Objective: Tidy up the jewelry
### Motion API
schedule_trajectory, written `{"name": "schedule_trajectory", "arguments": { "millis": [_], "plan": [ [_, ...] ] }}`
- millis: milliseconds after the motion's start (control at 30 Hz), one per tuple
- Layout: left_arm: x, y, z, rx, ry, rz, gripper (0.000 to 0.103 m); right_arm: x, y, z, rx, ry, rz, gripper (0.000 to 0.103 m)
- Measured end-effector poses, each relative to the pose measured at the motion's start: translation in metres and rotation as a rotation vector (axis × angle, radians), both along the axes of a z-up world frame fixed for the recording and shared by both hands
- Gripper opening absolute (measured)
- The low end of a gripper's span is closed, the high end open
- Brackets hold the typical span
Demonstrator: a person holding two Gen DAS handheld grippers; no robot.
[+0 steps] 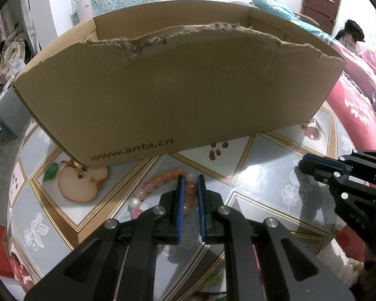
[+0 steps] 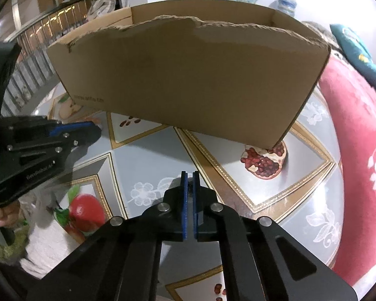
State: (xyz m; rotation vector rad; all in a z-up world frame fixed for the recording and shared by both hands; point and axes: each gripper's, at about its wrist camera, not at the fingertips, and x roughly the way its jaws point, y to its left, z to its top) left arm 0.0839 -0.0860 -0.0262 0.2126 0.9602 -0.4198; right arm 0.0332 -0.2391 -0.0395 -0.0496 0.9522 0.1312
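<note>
The left gripper (image 1: 191,178) is straddling the bead bracelet (image 1: 163,188) with narrowly parted jaws. The right gripper (image 2: 190,175) is sitting nearly closed, holding nothing. The cardboard box (image 1: 178,87) is hiding its contents.

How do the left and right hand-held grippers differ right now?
The left hand-held gripper has a clear gap between its blue pads, straddling the orange-pink bead bracelet; the right hand-held gripper has pads nearly together and nothing between them. Both point toward the torn brown cardboard box.

The cardboard box (image 1: 178,92) carries "www.anta.cn" in dark print along the lower left of its near wall. The left gripper (image 2: 95,129) body reads "GenRobot.AI", faintly.
</note>
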Motion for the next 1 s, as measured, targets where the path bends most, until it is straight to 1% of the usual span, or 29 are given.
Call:
{"name": "schedule_trajectory", "arguments": {
  "millis": [167, 367, 533, 600, 1000],
  "plan": [
    [0.000, 0.000, 0.000, -0.001, 0.000, 0.000, 0.009, 0.003, -0.013, 0.001, 0.092, 0.019, -0.029, 0.000],
    [0.000, 0.000, 0.000, 0.000, -0.001, 0.000, 0.010, 0.004, -0.033, 0.014, 0.172, -0.002, -0.064, 0.000],
    [0.000, 0.001, 0.000, 0.001, -0.001, -0.001, 0.010, 0.005, -0.039, 0.025, 0.223, -0.017, -0.075, 0.000],
    [0.000, 0.001, 0.000, 0.002, -0.002, 0.000, 0.010, 0.007, -0.032, 0.028, 0.234, -0.023, -0.075, 0.000],
    [0.000, 0.001, 0.000, 0.001, -0.002, 0.000, 0.009, 0.000, -0.028, 0.037, 0.242, -0.046, -0.045, 0.000]
  ]
}}
